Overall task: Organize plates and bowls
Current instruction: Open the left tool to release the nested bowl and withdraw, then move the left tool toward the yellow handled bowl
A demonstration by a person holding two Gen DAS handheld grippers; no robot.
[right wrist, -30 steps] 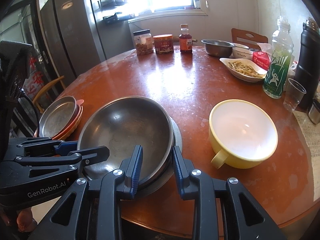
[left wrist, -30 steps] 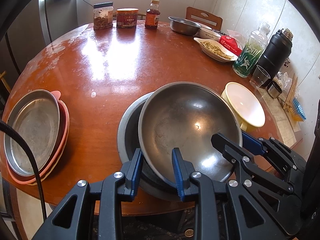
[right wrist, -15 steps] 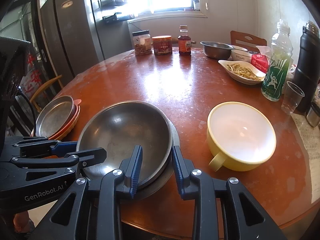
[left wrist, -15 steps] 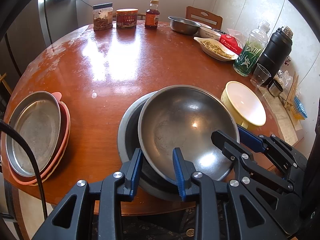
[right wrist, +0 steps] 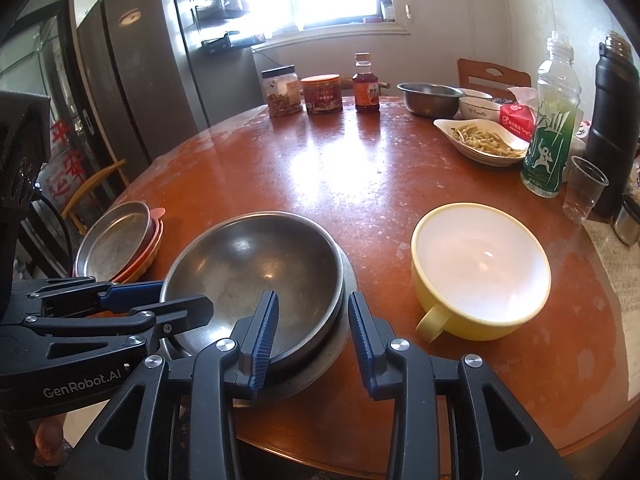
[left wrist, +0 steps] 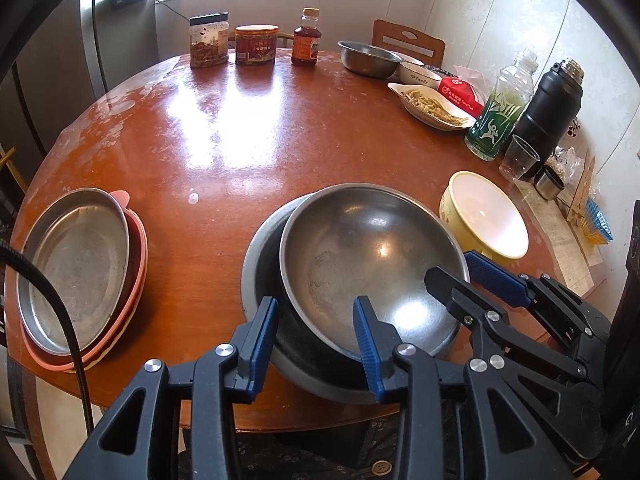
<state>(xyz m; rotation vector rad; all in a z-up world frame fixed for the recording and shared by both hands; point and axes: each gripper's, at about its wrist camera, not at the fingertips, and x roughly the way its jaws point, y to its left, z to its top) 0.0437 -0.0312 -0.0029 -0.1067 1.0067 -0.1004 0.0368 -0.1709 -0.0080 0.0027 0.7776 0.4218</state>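
Steel bowl (left wrist: 368, 264) sits nested in a wider metal bowl (left wrist: 260, 264) near the front edge of the round table (left wrist: 240, 128), between the plate stack (left wrist: 80, 264) and the yellow cup (right wrist: 480, 272). Both the left gripper (left wrist: 316, 340) and the right gripper (right wrist: 310, 332) straddle its near rim. Their jaws have just been opening, and the blue pads now stand clear of the steel.

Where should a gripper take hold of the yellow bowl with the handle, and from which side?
Probably at the rim of the yellow bowl, on the near side next to its handle, one finger inside and one outside. It stands upright and open on the table, its wall looks thin, and that side is free.
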